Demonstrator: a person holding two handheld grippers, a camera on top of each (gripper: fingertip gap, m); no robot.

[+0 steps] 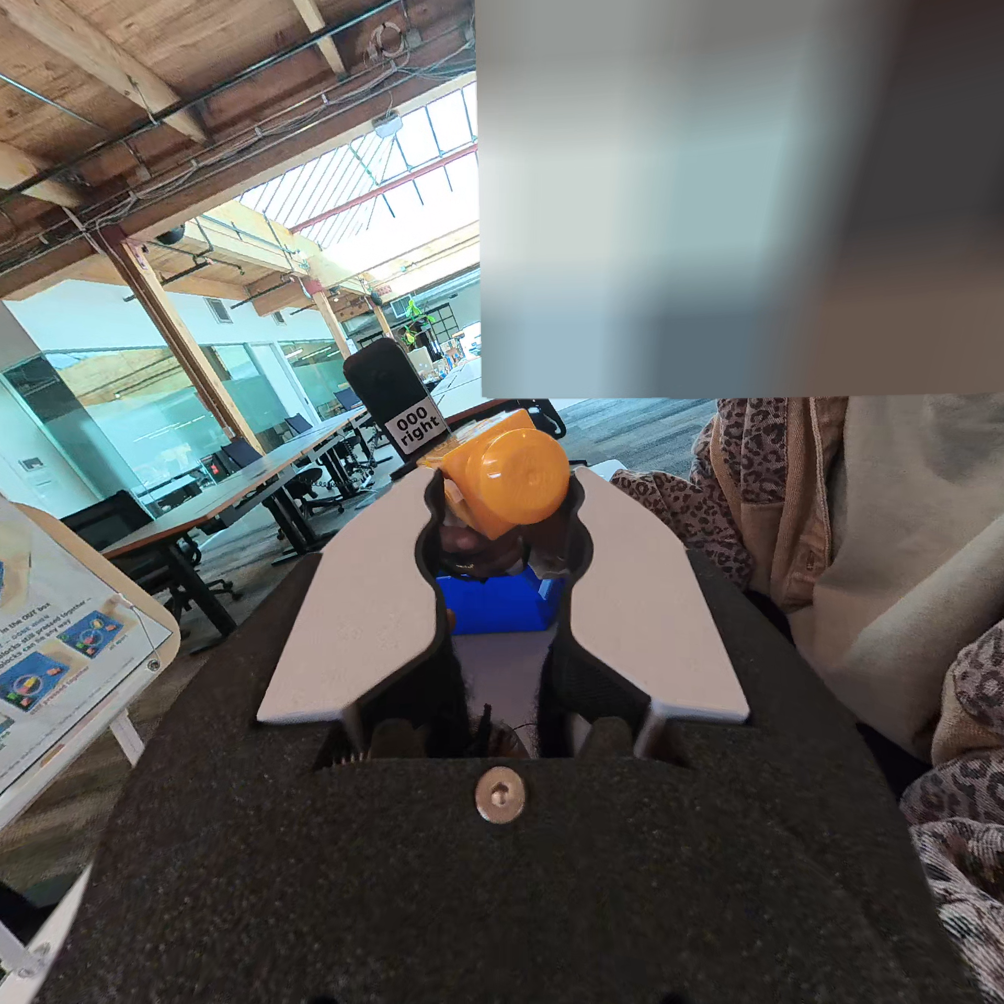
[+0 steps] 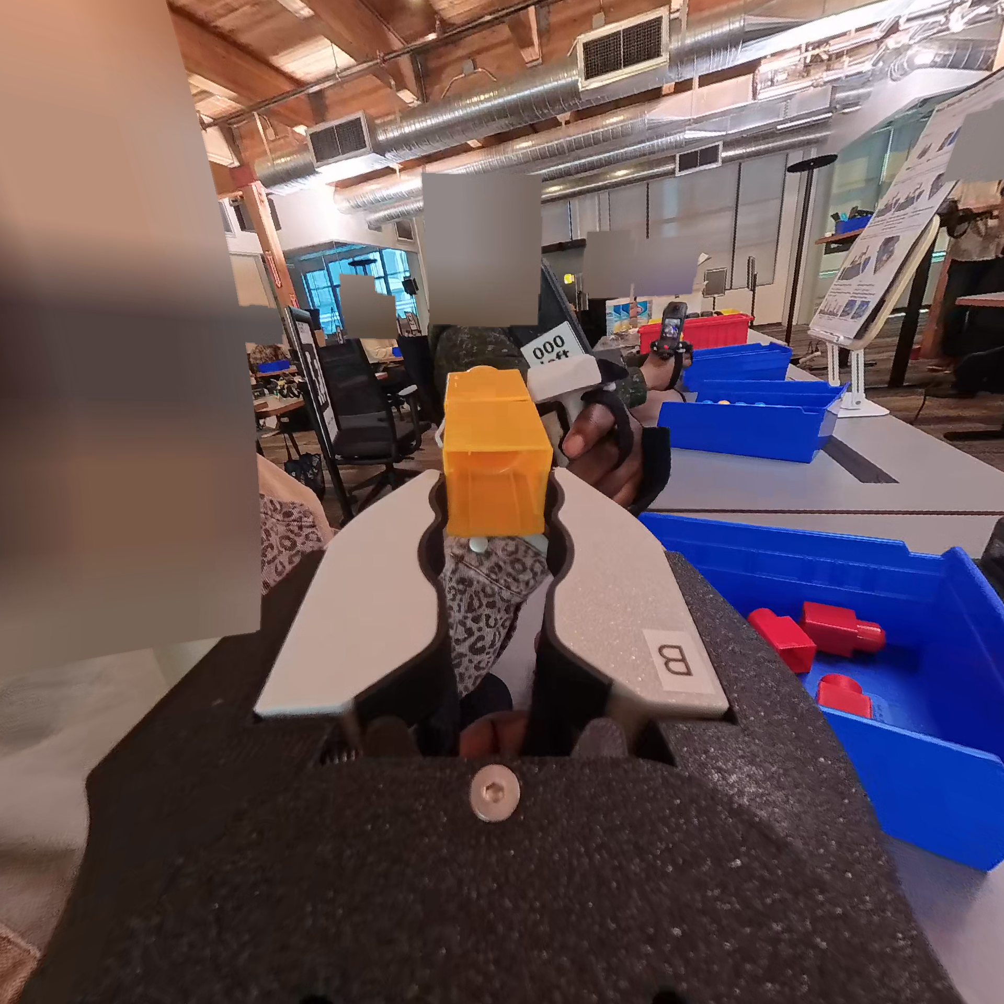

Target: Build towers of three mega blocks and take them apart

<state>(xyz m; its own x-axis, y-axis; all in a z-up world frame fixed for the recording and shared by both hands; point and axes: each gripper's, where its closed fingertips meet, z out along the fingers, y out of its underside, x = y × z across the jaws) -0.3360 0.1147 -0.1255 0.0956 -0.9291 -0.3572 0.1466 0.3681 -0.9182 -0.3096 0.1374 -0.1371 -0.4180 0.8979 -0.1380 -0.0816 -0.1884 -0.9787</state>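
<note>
Both grippers sit on one orange stack held mid-air between them, above the person's lap, not over the table.

- Right gripper: clenched on the near orange block; its hollow underside faces the camera. A seam further along suggests a second orange block pressed onto it, with a stud at the far end.
- Left gripper: clamped on the far end of the same stack; its view shows the round stud of the orange block pointing at the lens. In the right wrist view its white fingers meet the stack at the far block.
- Count: two blocks visible for sure; a third can't be confirmed.

Progress, as a judgement: opposed grips on either end look like a pull-apart or a press-together; which one, the stills don't say. Either way the stack is joined now, and separation or a third block is left.

Around:
- Blue bin just right of the right gripper, holding three red blocks, loose.
- More blue bins and a red bin further along the grey table.
- Instruction board on a stand to the left.
- Person's leopard-print sleeve close behind the stack.

Obstruction: nothing blocks the stack itself; the sleeve and lap are the nearest things if a block drops.
</note>
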